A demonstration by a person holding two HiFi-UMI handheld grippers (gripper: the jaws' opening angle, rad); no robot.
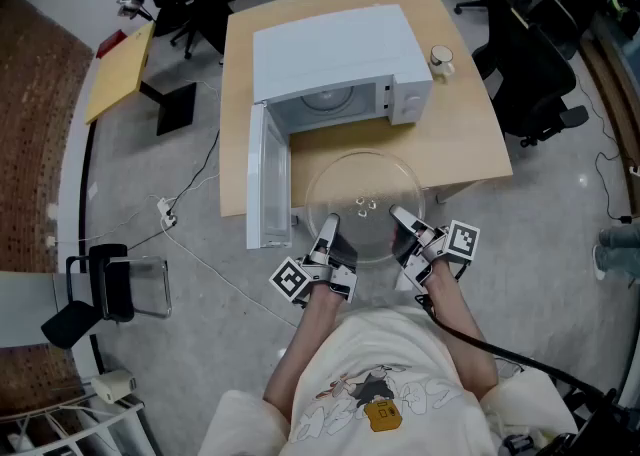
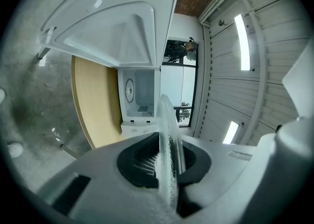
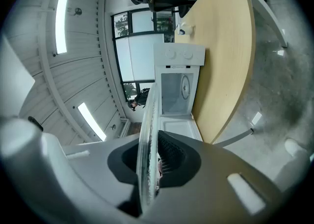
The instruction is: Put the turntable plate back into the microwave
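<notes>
table (image 1: 462,139) holds open microwave (image 1: 335,54); gripper views alone show jaws clamping plate (image 2: 167,137).

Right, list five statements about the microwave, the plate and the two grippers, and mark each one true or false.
1. The microwave has its door open. True.
2. The turntable plate already lies inside the microwave. False: it is outside, in front of the opening.
3. The left gripper and the right gripper both clamp the plate's rim. True.
4. The plate is opaque white. False: it is clear glass, and the table shows through it.
5. Only the microwave stands on the table. False: a small pale object sits beside it.
</notes>
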